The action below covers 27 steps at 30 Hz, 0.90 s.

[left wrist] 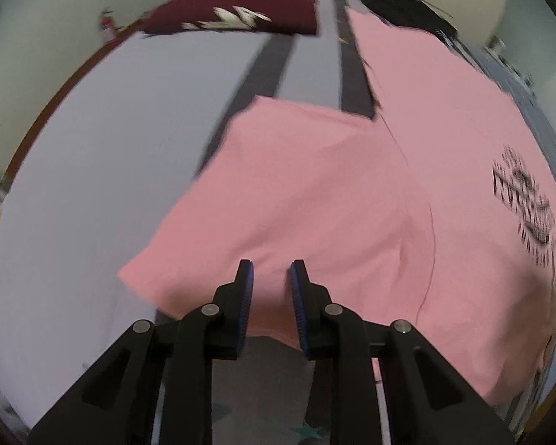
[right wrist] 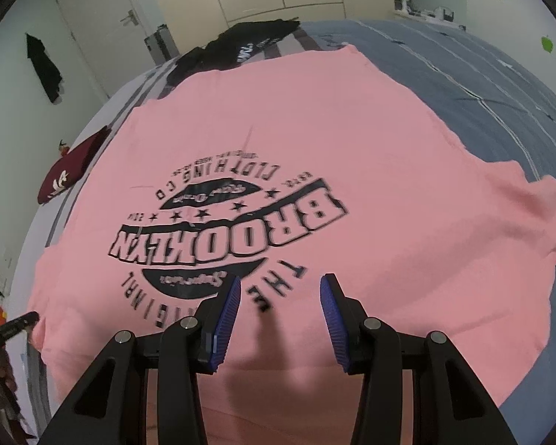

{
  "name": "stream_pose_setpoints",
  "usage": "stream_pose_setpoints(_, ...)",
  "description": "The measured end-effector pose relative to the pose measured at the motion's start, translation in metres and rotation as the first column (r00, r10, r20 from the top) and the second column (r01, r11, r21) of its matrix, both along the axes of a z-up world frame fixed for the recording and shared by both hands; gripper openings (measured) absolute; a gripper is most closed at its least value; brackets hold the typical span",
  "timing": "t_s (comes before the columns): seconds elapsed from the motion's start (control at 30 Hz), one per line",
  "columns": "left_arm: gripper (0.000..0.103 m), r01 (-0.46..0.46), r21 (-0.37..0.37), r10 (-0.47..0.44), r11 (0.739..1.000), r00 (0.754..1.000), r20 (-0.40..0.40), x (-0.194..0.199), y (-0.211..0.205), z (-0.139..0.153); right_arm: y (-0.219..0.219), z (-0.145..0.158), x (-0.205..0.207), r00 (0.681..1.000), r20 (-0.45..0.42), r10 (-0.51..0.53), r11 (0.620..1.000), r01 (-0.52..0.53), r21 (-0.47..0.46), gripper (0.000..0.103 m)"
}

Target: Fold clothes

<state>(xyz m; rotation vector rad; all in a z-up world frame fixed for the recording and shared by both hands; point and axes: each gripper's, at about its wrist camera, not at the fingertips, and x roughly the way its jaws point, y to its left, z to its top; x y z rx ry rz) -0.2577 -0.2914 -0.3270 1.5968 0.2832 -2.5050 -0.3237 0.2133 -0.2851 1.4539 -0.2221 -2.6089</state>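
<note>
— Where is the garment located?

— The pink T-shirt (right wrist: 315, 155) is spread print-up on the striped bed cover (left wrist: 92, 170), its near edge hanging over the bed's side. One sleeve (left wrist: 278, 185) is laid out flat toward the left.

— How are the tongs set?

— The left gripper (left wrist: 271, 270) is held above the sleeve with a narrow gap between its blue pads; nothing is clamped. The right gripper (right wrist: 280, 285) is parted wide over the printed chest, empty.

— What else is noted?

— A folded maroon garment (left wrist: 241, 15) and a black garment (right wrist: 248, 42) are seen at the far end.
</note>
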Motion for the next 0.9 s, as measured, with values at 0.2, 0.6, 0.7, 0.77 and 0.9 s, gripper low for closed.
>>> stream_pose_setpoints(0.2, 0.018, 0.034, -0.001, -0.034, 0.999, 0.996, -0.082, 0.009, 0.041, 0.038, 0.046, 0.001, 0.006, 0.997, -0.005, -0.083, 0.996, 0.083, 0.022, 0.042)
stream_pose_setpoints(0.6, 0.02, 0.044, 0.105, -0.032, 0.993, 0.993, -0.113, -0.006, 0.127, 0.062, 0.174, 0.005, 0.026, 0.964, -0.019, -0.266, 0.96, 0.266, 0.091, 0.042)
stream_pose_setpoints(0.7, 0.02, 0.048, 0.092, -0.037, 0.995, 0.993, -0.113, -0.005, 0.141, 0.064, 0.214, -0.002, 0.03, 0.94, -0.013, -0.34, 0.937, 0.34, 0.082, 0.046)
stream_pose_setpoints(0.77, 0.02, 0.047, 0.086, -0.037, 0.995, 0.993, -0.109, -0.002, 0.148, 0.065, 0.234, -0.009, 0.03, 0.927, -0.001, -0.374, 0.925, 0.373, 0.073, 0.047)
stream_pose_setpoints(0.9, 0.02, 0.025, 0.087, -0.016, 0.996, 0.995, -0.103, 0.003, 0.149, 0.066, 0.258, -0.024, 0.019, 0.91, 0.022, -0.414, 0.91, 0.413, 0.04, 0.047)
